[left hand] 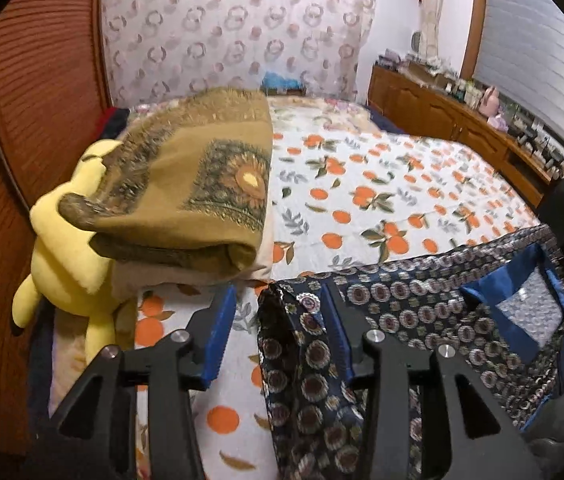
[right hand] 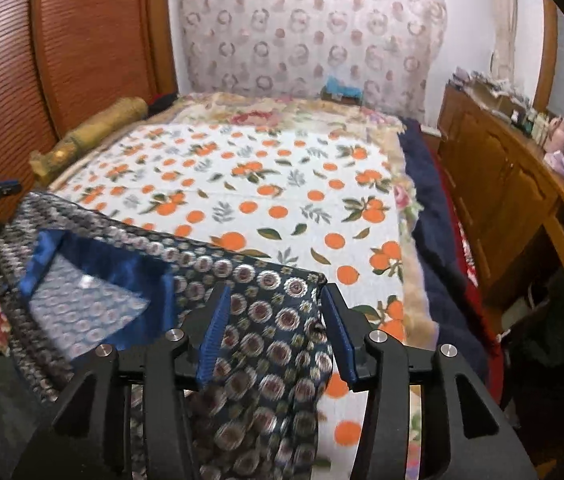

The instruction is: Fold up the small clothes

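A dark navy garment (left hand: 421, 300) with a round medallion print and a bright blue neck lining (left hand: 513, 292) lies spread on the orange-print bedspread (left hand: 361, 184). My left gripper (left hand: 278, 292) stands open over the garment's left edge. A bunched fold of the cloth sits between its blue pads, close to the right one, and is not pinched. In the right wrist view the same garment (right hand: 258, 320) fills the gap of my right gripper (right hand: 276, 290), whose jaws are open above its right shoulder. The blue lining (right hand: 102, 264) shows to the left.
A yellow plush toy (left hand: 66, 248) and a brown patterned folded blanket (left hand: 194, 184) lie at the left by the wooden headboard (left hand: 34, 100). A wooden dresser (right hand: 501, 184) with small items runs along the right. A patterned curtain (right hand: 301, 32) hangs behind the bed.
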Available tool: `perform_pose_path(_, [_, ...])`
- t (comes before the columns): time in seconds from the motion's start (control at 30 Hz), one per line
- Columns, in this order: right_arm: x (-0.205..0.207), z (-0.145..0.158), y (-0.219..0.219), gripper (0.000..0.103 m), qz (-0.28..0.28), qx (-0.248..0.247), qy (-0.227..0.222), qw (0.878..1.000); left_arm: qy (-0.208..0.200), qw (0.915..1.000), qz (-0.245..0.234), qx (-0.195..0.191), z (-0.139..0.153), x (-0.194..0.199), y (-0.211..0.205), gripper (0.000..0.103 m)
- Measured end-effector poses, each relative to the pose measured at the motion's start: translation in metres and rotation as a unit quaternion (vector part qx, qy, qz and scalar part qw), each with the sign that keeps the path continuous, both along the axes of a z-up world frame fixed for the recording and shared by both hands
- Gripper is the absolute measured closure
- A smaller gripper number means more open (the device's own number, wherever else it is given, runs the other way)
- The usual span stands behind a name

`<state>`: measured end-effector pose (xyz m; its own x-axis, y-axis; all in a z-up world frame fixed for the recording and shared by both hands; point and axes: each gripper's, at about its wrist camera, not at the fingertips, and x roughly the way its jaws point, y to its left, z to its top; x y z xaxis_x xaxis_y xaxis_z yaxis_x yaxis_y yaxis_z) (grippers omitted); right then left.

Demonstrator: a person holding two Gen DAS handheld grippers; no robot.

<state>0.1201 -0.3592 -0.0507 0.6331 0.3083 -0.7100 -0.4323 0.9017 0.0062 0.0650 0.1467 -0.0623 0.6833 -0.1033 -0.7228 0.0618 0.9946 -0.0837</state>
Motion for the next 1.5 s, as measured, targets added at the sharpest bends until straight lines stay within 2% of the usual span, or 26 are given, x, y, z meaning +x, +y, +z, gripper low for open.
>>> perform_pose_path(0.27, [0.040, -0.041, -0.006, 0.055, -0.019, 0.011, 0.049, 0.999, 0.050, 0.9987, -0.008, 0.011, -0.029, 0.013, -0.002, 0.060])
perform_pose_path(0.47, [0.044, -0.047, -0.004, 0.053, -0.015, 0.018, 0.059, 0.998, 0.070, 0.9975, -0.011, -0.004, -0.041, 0.014, 0.003, 0.060])
perform_pose_path(0.67, [0.046, -0.051, 0.001, 0.052, -0.011, 0.003, 0.057, 0.998, 0.067, 0.9976, -0.019, -0.002, -0.042, 0.016, -0.001, 0.061])
perform_pose_path(0.7, [0.047, -0.051, 0.001, 0.048, -0.014, -0.001, 0.056, 0.998, 0.065, 0.9976, -0.023, -0.001, -0.042, 0.016, -0.003, 0.062])
perform_pose_path(0.73, [0.048, -0.051, 0.002, 0.046, -0.019, -0.009, 0.052, 0.998, 0.063, 0.9976, -0.028, -0.001, -0.042, 0.016, -0.004, 0.069])
perform_pose_path(0.77, [0.049, -0.051, 0.002, 0.044, -0.021, -0.011, 0.050, 0.998, 0.063, 0.9975, -0.031, 0.001, -0.041, 0.016, -0.006, 0.070])
perform_pose_path(0.97, [0.053, -0.053, 0.004, 0.041, -0.024, -0.015, 0.045, 0.999, 0.064, 0.9974, -0.035, 0.004, -0.041, 0.019, -0.008, 0.074])
perform_pose_path(1.07, [0.051, -0.054, 0.004, 0.041, -0.025, -0.013, 0.043, 0.999, 0.064, 0.9971, -0.041, -0.005, -0.041, 0.018, -0.007, 0.083])
perform_pose_path(1.13, [0.049, -0.053, 0.006, 0.055, -0.013, -0.005, 0.043, 0.999, 0.066, 0.9966, -0.047, -0.015, -0.041, 0.018, -0.007, 0.095])
perform_pose_path(1.2, [0.044, -0.053, 0.010, 0.083, 0.009, 0.003, 0.045, 0.999, 0.068, 0.9961, -0.055, -0.010, -0.041, 0.016, -0.011, 0.100])
perform_pose_path(1.23, [0.041, -0.052, 0.014, 0.089, 0.023, 0.006, 0.048, 0.999, 0.067, 0.9960, -0.060, -0.001, -0.040, 0.015, -0.014, 0.101])
perform_pose_path(1.37, [0.031, -0.051, 0.022, 0.096, 0.037, 0.002, 0.043, 0.998, 0.052, 0.9966, -0.063, -0.001, -0.030, 0.008, -0.018, 0.102])
perform_pose_path(1.5, [0.014, -0.028, 0.018, 0.097, 0.035, 0.019, 0.007, 0.999, 0.007, 0.9978, -0.065, -0.009, 0.000, -0.011, -0.020, 0.102])
